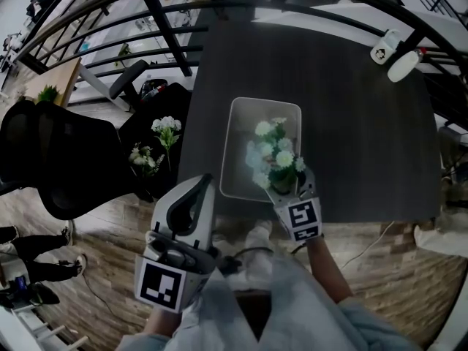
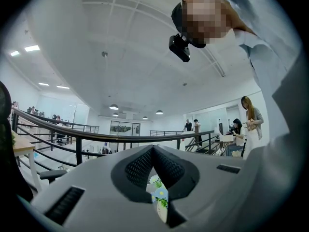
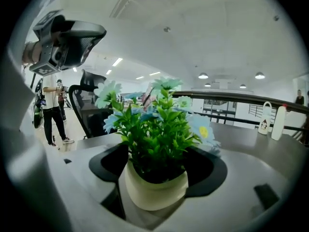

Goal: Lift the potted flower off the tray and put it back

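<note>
My right gripper (image 1: 284,187) holds the small cream pot of pale blue flowers (image 1: 276,163)
Its jaws grasp the pot at the near right corner of the white rectangular tray (image 1: 241,145); I cannot tell if it touches the tray; my left gripper (image 1: 202,181) is clenched, empty, apart to the left.

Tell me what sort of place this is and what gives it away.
Probably an open-plan office on an upper level: a black office chair near the dark table, a black railing along the edge, and people at a desk beyond.
</note>
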`<state>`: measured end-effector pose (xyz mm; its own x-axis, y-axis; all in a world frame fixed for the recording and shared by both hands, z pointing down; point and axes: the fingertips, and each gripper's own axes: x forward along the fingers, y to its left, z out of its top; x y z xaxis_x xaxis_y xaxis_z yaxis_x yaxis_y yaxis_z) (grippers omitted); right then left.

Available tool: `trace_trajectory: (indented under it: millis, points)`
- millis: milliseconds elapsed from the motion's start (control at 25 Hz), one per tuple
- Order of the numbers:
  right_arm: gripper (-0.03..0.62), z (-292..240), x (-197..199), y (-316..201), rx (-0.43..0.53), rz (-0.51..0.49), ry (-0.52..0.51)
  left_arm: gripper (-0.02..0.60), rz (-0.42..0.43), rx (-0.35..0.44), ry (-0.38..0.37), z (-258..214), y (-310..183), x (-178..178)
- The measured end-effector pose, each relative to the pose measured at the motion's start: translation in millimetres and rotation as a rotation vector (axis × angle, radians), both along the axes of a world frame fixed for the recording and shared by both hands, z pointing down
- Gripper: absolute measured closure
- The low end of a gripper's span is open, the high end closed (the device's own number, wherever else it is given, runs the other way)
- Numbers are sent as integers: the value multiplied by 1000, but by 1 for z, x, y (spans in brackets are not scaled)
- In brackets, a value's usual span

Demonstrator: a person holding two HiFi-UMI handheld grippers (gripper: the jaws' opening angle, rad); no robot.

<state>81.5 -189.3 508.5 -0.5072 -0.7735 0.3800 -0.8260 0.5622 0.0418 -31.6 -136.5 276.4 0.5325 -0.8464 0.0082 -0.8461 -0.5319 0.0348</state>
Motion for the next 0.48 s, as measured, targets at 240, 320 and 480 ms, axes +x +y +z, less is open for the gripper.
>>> trace_trajectory:
  millis: [240,320,480]
  points:
    - [316,-7,0,0,44,-14,-3,583,-4,-3,2,0,-1,-1]
    - [349,-9,-1,2,49,-22,4,583,-2,-4,4,0,-1,-1]
    - [396,-10,-1,3,64,-28,15,583,4,-5,5,1,0,1]
